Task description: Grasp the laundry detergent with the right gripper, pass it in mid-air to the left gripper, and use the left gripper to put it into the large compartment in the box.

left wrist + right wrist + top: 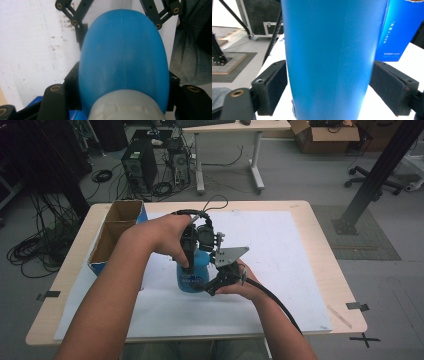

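Observation:
A blue bottle (194,276) stands upright on the white sheet (280,250) in the middle of the table. My left gripper (194,261) comes down from above and is shut on the bottle's shoulder (122,57), just under its pale cap (125,107). My right gripper (211,285) reaches in level from the right at the lower body (329,50). Its pads (277,86) stand on either side of the bottle, tilted away from the wall without pressing on it, so it is open. Its grey plate (231,255) shows on top.
An open cardboard box with blue sides (116,227) sits at the table's left edge; its blue wall (398,32) rises just behind the bottle. Computer towers (140,165), cables and a desk stand on the floor beyond the table.

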{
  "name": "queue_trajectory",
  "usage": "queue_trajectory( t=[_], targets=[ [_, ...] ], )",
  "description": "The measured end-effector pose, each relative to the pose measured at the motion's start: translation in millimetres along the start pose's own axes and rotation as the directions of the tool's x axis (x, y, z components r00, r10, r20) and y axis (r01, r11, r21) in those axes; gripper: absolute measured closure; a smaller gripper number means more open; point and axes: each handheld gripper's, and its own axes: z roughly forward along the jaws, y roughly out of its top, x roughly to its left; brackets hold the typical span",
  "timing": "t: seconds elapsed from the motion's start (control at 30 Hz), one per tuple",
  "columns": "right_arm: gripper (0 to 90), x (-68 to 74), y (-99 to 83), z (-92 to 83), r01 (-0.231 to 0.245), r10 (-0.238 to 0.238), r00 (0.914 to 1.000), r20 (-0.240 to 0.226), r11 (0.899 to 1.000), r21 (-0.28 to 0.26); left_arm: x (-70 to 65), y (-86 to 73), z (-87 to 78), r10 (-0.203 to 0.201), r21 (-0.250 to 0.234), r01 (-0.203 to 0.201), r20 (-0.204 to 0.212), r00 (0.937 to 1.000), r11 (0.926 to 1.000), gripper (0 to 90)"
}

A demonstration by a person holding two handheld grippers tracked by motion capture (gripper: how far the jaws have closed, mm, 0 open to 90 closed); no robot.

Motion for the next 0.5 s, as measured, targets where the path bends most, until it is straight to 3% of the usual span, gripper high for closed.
queue_trajectory(
  t=[0.33, 0.5],
  targets=[
    [0.3, 0.4, -0.4, -5.2, -0.009, 0.009, 0.9999, 0.010, 1.000, 0.008, 0.7, 1.3, 1.1, -0.007, 0.022, 0.007, 0.010, 0.9999, 0.9997, 38.5],
    [0.0, 0.4, 1.2, -10.7, -0.009, 0.008, 0.9998, 0.020, 1.000, 0.010, 0.9, 1.9, 1.4, -0.032, 0.049, 0.031, 0.020, 0.9993, 0.9983, 38.5]
  ],
)
